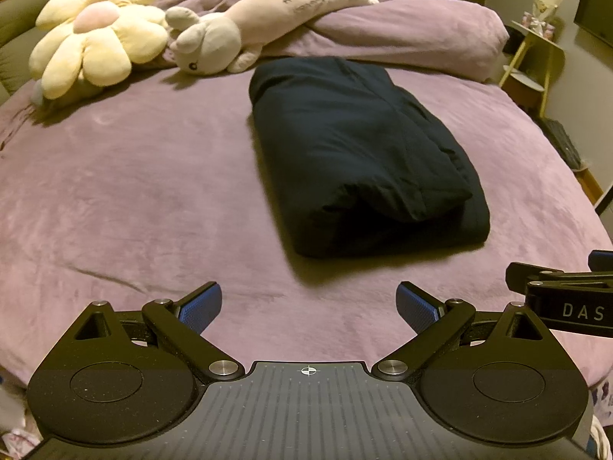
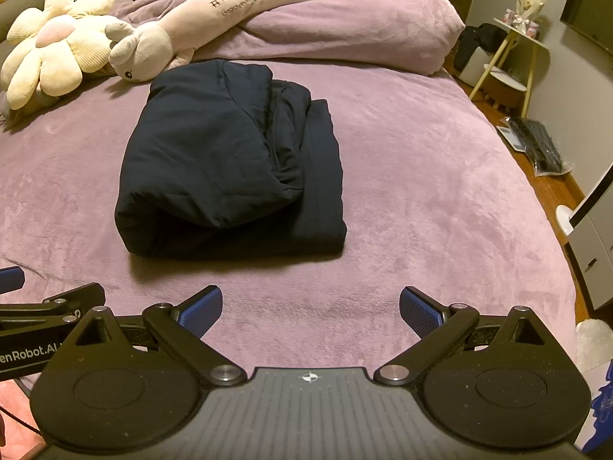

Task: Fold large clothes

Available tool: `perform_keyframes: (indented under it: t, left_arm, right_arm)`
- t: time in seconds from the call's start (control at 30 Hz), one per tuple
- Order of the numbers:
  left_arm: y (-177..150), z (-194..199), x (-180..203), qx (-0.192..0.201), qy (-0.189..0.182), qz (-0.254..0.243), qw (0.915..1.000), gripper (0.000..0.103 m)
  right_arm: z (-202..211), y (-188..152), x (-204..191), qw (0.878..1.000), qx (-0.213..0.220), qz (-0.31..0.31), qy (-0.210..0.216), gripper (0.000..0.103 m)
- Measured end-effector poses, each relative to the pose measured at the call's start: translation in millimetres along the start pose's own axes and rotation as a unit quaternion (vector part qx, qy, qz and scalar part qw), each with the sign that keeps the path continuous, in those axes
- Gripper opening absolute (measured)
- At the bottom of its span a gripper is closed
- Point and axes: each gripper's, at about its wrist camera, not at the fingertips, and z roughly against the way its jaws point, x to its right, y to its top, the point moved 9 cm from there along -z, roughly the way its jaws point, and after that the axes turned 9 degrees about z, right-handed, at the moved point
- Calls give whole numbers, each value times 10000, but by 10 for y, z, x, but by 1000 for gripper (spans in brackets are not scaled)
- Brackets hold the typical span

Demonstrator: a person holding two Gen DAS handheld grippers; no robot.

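A dark navy padded garment (image 1: 360,153) lies folded into a thick rectangular bundle on the purple bed (image 1: 134,199). The same garment (image 2: 230,161) sits left of centre in the right wrist view, its layered edges facing right. My left gripper (image 1: 308,306) hovers open over the bedspread, short of the bundle's near end, with nothing between its blue pads. My right gripper (image 2: 310,308) is open too, held apart from the garment over the bed (image 2: 440,191). Each gripper's side shows at the edge of the other's view.
A cream flower cushion (image 1: 92,38) and a long beige plush animal (image 1: 245,19) lie at the head of the bed, beside a bunched purple duvet (image 1: 413,34). A yellow side table (image 2: 513,61) and a black keyboard (image 2: 536,145) on the floor stand to the right.
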Motion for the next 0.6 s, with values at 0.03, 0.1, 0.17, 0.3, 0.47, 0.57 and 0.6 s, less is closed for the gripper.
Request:
perform_keyframes:
  t: [0.03,0.1,0.17,0.3,0.47,0.57,0.6]
  left_arm:
    - [-1,0,2,-1,1,3,10000,100]
    - [-2,-2,3,-11,-12,1,10000,100]
    - [-3,-3,5,-9,-26,0,10000,100]
    - [0,21,17,131,-49,-43,9999,100]
    - [4,34,16,188,-50,-36,9998,100]
    - [3,32,20,174,-75,-75,9998,100]
    - [5,30,25,173,-51,-107,9998,100]
  right_arm:
    - [0,-1,1,10000,-2,2,0,99]
    - [0,-1,1,10000,-7,6,0,99]
    - [1,-2,3,10000,-6,11,-3,99]
    - [2,-13,12,10000,-3,13,-13,99]
    - [-1,-22,23,10000,-6,-4,-28,99]
    - [-6,-26,34,10000,-8,-9,-46,99]
    - [-9,-27,32,10000,-12,-11,-51,99]
